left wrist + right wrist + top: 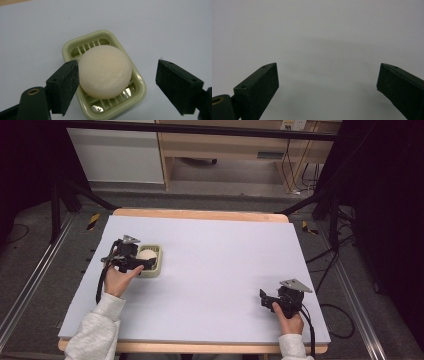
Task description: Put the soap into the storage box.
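Note:
A round cream soap bar (105, 71) lies in a pale green slotted soap dish (138, 86) on the white table. In the high view the soap (146, 255) and dish (158, 265) sit at the table's left. My left gripper (117, 85) is open around the soap; its left jaw touches or nearly touches the bar, the right jaw stands well apart. In the high view the left gripper (140, 262) hovers over the dish. My right gripper (264, 299) rests near the front right, open, with bare table between its jaws (328, 90).
The white table top (220, 265) has a wooden rim at the far edge. Black stand legs and cables lie on the floor at both sides. A wooden cabinet stands beyond the table.

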